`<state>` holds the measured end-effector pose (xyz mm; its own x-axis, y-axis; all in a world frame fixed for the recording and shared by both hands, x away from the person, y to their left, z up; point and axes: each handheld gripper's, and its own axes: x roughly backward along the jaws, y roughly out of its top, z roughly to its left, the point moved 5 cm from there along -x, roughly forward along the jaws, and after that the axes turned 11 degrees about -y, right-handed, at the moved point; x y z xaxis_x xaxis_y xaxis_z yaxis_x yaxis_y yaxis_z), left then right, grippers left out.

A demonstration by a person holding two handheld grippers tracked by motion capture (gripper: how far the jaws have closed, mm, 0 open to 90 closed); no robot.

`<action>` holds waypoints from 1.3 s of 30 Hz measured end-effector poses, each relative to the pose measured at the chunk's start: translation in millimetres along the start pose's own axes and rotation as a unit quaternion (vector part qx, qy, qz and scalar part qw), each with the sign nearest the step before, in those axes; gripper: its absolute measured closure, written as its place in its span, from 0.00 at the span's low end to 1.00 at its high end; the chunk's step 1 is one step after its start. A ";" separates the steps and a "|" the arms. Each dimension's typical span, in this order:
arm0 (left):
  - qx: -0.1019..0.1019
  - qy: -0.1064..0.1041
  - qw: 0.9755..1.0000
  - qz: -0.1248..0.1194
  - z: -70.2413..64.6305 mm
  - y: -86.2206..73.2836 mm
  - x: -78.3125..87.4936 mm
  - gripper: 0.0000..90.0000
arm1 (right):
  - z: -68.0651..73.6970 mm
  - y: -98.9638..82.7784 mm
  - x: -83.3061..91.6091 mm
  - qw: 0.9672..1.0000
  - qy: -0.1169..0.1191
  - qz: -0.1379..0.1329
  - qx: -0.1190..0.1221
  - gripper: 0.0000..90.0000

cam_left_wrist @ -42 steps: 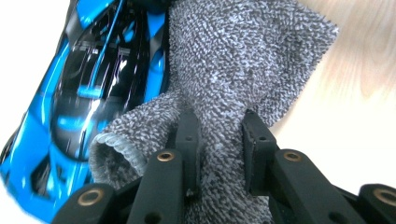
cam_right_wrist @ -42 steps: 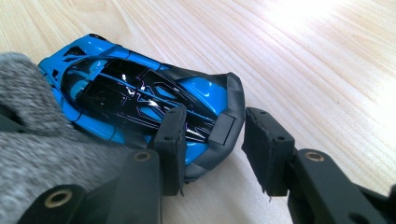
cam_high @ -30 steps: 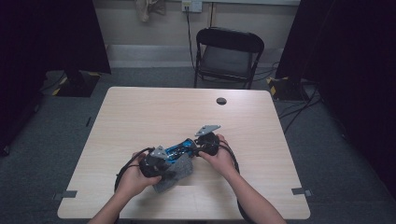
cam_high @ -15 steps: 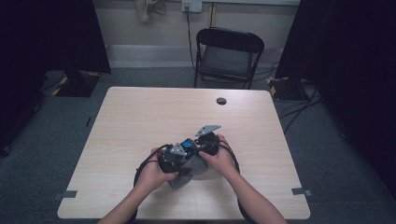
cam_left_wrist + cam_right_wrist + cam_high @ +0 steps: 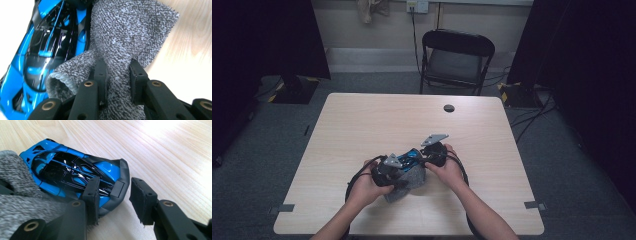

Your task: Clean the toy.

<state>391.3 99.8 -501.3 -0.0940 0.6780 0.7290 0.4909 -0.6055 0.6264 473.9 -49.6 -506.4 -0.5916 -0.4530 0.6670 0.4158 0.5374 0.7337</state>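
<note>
Hands meet near the front middle of the pale wooden table [image 5: 362, 125] in the high view; the left hand [image 5: 368, 184] carries the left claw [image 5: 388, 172] and the right hand [image 5: 447, 167] carries the right claw [image 5: 428, 152], each topped by a grey three-cornered plate; between the two lies a glossy blue and black toy car [image 5: 411, 157] with a grey knitted cloth [image 5: 404, 182] bunched under and beside it; black cables loop from both claws onto the table; a small round black disc [image 5: 449, 108] sits well apart near the far edge; a black folding chair [image 5: 454, 60] stands beyond the table on the grey carpet.

Left gripper view: the left claw [image 5: 116, 75] is narrowed onto a fold of the grey knitted cloth [image 5: 125, 32], both black jaws pressing the fabric from either side; the cloth spreads upward and drapes against the side of the blue and black toy car [image 5: 45, 50], which lies just beside it at the left; bare table [image 5: 190, 50] shows at the right.

Right gripper view: the right claw [image 5: 113, 195] stands fairly wide; its left jaw rests against the toy car [image 5: 75, 173] at the dark rear end, while its right jaw stands clear of the car over bare table [image 5: 162, 150]; whether the left jaw truly touches the bodywork cannot be told; the grey cloth [image 5: 22, 195] covers the car's far end at the left.
</note>
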 end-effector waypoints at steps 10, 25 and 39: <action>0.014 0.007 1.000 0.005 -1.9 -18.2 16.8 0.81 | -0.9 -0.1 0.1 1.000 -0.001 0.001 0.001 0.66; -0.015 -0.015 1.000 -0.001 -18.2 5.3 1.4 0.80 | -0.6 -0.3 0.1 1.000 -0.002 -0.001 0.000 0.66; -0.002 0.002 1.000 -0.002 -4.0 19.0 -21.2 0.80 | -1.0 -1.0 0.0 1.000 0.000 -0.004 -0.004 0.66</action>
<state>399.2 72.2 -503.7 -0.0998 0.6785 0.7278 0.4873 -0.6044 0.6303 474.2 -50.9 -507.0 -0.5950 -0.4568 0.6613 0.4171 0.5278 0.7399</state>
